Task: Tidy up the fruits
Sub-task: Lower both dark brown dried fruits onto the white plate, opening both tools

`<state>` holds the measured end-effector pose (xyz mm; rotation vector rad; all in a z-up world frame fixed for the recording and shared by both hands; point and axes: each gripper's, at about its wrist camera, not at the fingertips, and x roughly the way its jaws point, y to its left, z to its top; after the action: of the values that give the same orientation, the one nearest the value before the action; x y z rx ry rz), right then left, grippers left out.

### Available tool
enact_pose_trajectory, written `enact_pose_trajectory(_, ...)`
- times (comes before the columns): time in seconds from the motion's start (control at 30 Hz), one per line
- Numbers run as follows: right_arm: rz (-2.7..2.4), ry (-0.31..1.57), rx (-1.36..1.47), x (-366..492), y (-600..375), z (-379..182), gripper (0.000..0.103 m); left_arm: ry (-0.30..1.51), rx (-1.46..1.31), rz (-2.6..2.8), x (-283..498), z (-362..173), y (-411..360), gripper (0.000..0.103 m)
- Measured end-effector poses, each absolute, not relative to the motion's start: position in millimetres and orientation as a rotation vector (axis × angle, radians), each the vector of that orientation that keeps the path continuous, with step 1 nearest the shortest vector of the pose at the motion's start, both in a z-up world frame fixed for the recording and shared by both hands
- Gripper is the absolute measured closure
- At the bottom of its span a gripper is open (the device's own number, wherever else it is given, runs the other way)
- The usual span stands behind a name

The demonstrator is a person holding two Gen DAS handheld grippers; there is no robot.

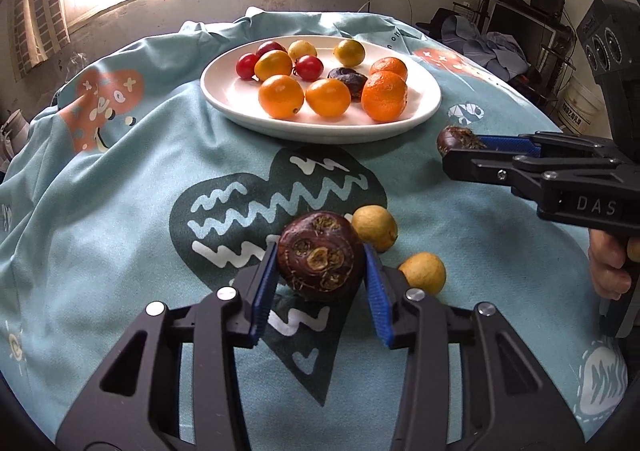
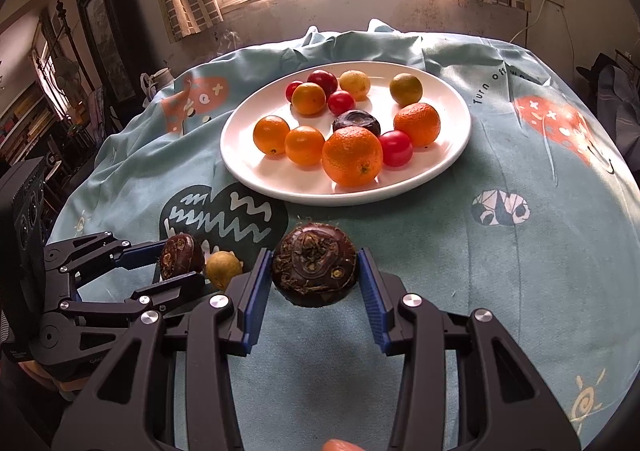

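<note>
A white plate holds several oranges, cherry tomatoes, yellow fruits and one dark water chestnut. My left gripper is shut on a dark brown water chestnut, above the cloth; it also shows in the right wrist view. My right gripper is shut on another water chestnut; it appears at the right of the left wrist view. Two yellow fruits lie on the cloth beside the left gripper; one shows in the right wrist view.
The table is covered with a light blue patterned cloth. A window and wall stand behind it. Furniture and clutter lie at the right, shelves at the left.
</note>
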<state>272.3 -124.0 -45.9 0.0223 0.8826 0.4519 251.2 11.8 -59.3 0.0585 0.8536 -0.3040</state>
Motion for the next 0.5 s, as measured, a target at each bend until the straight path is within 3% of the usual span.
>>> enact_pose_trajectory(0.23, 0.518, 0.779, 0.123, 268, -131, -20, 0.059, 0.75, -0.049, -0.339, 249, -11, 21, 0.061)
enact_pose_trajectory(0.5, 0.405, 0.697, 0.13, 333, -139, -5, 0.059, 0.742, -0.009, -0.296, 345, 17, 5, 0.061)
